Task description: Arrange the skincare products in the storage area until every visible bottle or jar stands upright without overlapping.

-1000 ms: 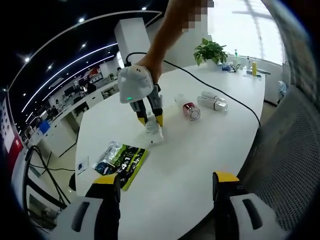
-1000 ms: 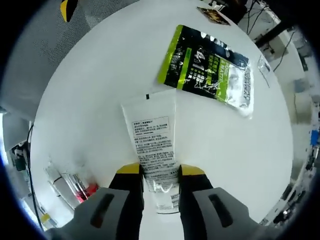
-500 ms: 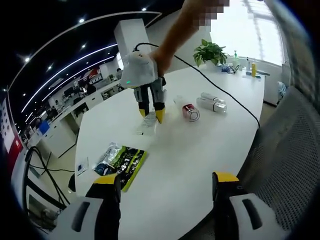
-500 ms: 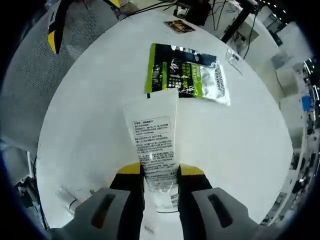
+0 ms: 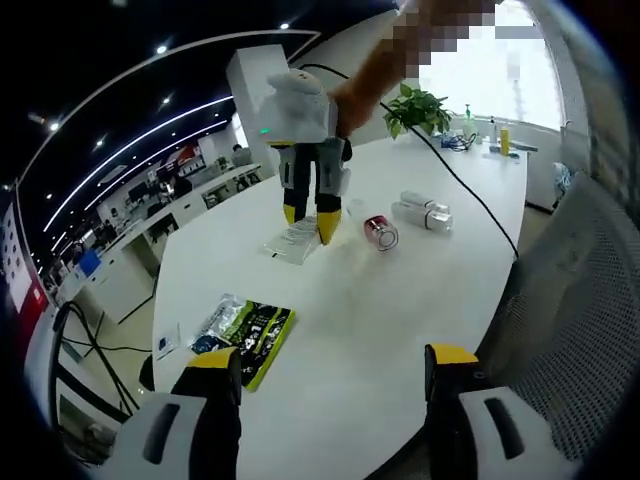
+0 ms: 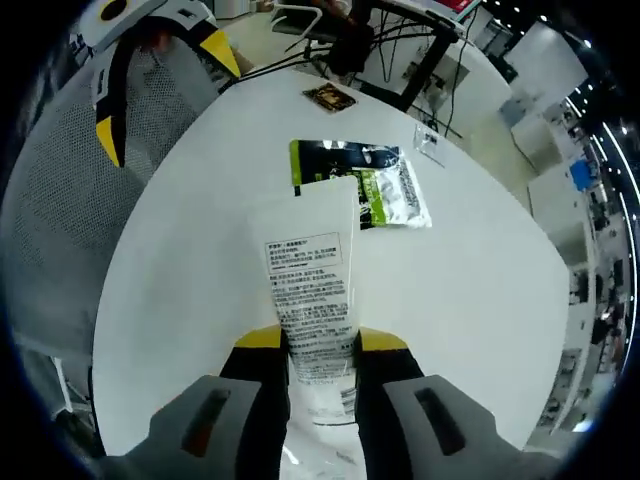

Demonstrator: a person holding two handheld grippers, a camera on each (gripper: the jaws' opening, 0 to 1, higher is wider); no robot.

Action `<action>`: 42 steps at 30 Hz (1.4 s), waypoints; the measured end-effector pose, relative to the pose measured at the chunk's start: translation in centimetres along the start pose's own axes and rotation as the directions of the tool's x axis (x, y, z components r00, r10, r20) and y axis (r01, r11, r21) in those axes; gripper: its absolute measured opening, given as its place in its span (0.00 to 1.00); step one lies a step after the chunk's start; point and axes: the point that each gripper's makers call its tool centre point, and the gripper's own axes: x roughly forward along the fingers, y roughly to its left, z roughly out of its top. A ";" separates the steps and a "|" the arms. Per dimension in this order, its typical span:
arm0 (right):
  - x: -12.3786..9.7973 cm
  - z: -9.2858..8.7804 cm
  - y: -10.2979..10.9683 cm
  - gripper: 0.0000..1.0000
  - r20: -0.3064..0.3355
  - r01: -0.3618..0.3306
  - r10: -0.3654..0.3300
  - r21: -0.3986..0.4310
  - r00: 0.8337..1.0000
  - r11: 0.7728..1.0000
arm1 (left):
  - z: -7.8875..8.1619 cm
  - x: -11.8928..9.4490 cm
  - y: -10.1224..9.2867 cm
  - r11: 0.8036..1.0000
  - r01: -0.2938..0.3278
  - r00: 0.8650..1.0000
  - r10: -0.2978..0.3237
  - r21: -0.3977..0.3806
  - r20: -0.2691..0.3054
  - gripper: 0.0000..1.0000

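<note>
Pinching a white squeeze tube near its cap end, our right claw holds it lifted above the white tabletop, printed side facing the camera. In the left gripper view we see that same right claw with the tube hanging from it, clear of the tabletop. Our left claw is spread wide with nothing between its jaws. A red-capped bottle and a clear bottle lie on their sides near each other. A green-and-black sachet lies flat nearby.
</note>
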 end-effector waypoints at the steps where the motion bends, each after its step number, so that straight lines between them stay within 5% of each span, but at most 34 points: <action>1: -0.2 0.2 0.1 0.21 0.010 0.010 -0.011 0.012 1.000 1.000 | 0.1 0.0 0.0 1.000 0.002 1.000 -0.002 0.002 0.003 0.77; 10: -3.1 2.7 2.1 0.21 0.146 0.113 -0.148 0.225 0.978 0.968 | 0.3 -0.1 -0.3 1.000 0.010 1.000 -0.011 0.010 0.014 0.77; 21: -5.1 3.3 5.6 0.21 0.240 0.104 -0.261 0.517 0.935 0.850 | 0.6 -0.2 -0.3 1.000 0.014 1.000 -0.014 0.011 0.028 0.77; 24: -5.3 4.0 6.3 0.21 0.285 0.074 -0.292 0.588 0.913 0.806 | 0.7 -0.2 -0.2 1.000 0.009 0.999 -0.010 0.006 0.034 0.77; 30: -5.7 5.8 7.0 0.21 0.339 0.039 -0.330 0.643 0.881 0.765 | 0.8 -0.3 0.0 1.000 -0.002 0.999 0.002 -0.001 0.040 0.77; 36: -7.2 7.7 7.5 0.22 0.411 -0.016 -0.391 0.706 0.823 0.708 | 0.8 -0.3 -0.1 1.000 0.003 0.999 -0.003 0.000 0.035 0.77; 42: -8.1 7.9 8.5 0.22 0.463 -0.102 -0.416 0.755 0.783 0.648 | 0.5 -0.2 0.0 1.000 0.002 1.000 -0.002 -0.002 0.022 0.77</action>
